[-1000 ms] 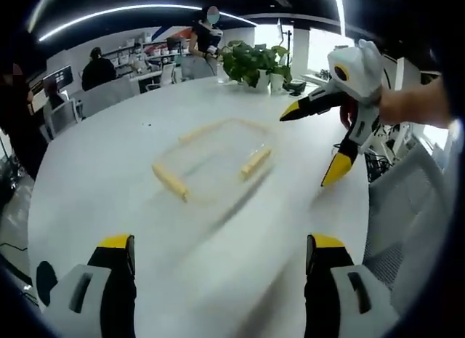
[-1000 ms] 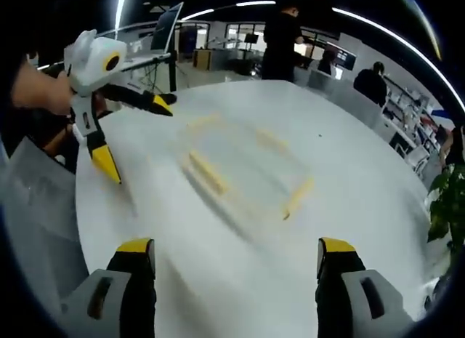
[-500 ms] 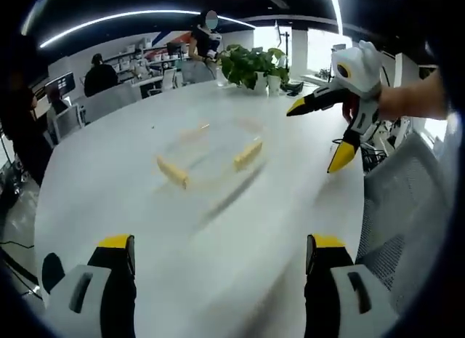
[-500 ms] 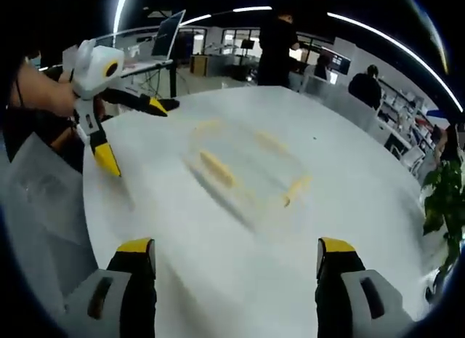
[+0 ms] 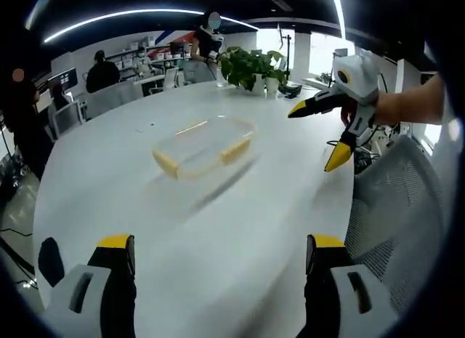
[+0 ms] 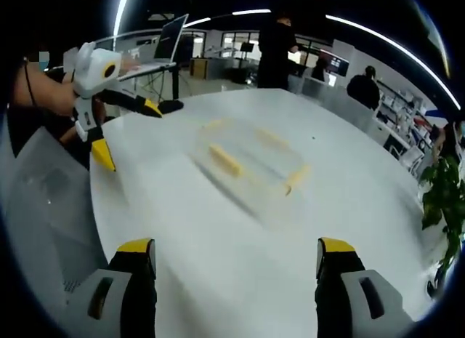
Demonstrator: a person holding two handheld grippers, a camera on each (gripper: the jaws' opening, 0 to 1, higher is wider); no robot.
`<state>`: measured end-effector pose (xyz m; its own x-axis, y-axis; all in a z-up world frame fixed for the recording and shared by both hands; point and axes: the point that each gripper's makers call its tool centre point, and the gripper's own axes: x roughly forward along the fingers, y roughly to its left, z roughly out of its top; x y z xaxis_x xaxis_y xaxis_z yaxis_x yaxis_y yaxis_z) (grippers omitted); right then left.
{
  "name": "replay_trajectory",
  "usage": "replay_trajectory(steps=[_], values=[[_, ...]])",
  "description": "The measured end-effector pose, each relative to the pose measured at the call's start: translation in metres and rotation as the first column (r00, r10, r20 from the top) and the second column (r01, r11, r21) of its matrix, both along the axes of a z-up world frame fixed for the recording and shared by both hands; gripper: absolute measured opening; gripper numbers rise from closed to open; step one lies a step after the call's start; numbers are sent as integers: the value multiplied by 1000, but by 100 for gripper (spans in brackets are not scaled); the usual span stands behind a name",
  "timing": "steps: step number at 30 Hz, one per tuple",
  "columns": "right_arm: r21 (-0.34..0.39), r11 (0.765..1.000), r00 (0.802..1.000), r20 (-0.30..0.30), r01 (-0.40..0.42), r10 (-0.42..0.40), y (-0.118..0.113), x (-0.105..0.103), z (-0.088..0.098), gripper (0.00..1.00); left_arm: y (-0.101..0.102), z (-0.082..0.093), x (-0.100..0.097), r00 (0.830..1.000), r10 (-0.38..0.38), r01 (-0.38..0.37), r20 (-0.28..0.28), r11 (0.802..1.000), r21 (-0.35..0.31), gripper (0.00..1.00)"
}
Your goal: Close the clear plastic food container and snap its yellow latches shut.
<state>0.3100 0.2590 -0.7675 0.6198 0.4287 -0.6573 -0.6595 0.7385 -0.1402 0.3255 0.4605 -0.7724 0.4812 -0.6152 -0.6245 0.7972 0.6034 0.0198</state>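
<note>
White round tabletop (image 5: 218, 229) w/ potted plants (image 5: 251, 64) at far edge, grey mesh chair (image 5: 392, 207) at near edge, laptop (image 6: 168, 41) on desk behind, people standing/seated beyond.

I could read no text, label, brand, number or sign anywhere ahead of my grippers. The screens and shelves far beyond my jaws were too small and blurred to make out any writing.
</note>
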Motion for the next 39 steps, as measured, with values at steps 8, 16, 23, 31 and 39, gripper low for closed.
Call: replay_trajectory(steps=[8,16,23,31,39], values=[[16,1000,1000,13,10,-10,-8,-15,2,93,8,-1,-15,1000,13,-14,-17,1000,-10,99],[21,1000,999,36,15,-16,-14,-31,3,92,12,2,-29,1000,24,-25,-13,999,-30,99],[22,1000,999,45,15,-16,-17,-44,2,92,21,4,-39,999,47,-47,-13,998,-50,99],[23,999,999,36,36,-37,-26,-52,-2,92,22,4,-45,997,72,-72,-2,994,-87,99],[34,998,998,34,50,-51,-26,-51,-4,92,22,2,-46,997,74,-72,17,995,-68,99]])
